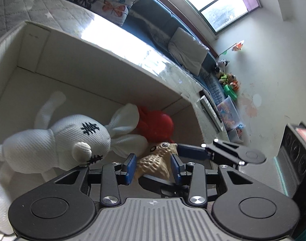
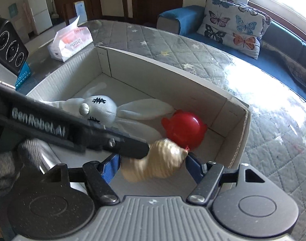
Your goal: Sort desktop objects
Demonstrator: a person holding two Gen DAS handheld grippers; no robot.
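A tan textured toy chicken sits between the blue pads of both grippers, over the near end of a white cardboard box. My left gripper has a pad at each side of the toy. My right gripper also closes around it; its finger shows in the left wrist view. The left gripper's black body crosses the right wrist view. A white plush rabbit and a red plastic toy lie in the box.
The box stands on a grey quilted table cover. A tissue pack and a black speaker stand at the left. A blue sofa with a butterfly cushion runs behind. More toys lie at the far wall.
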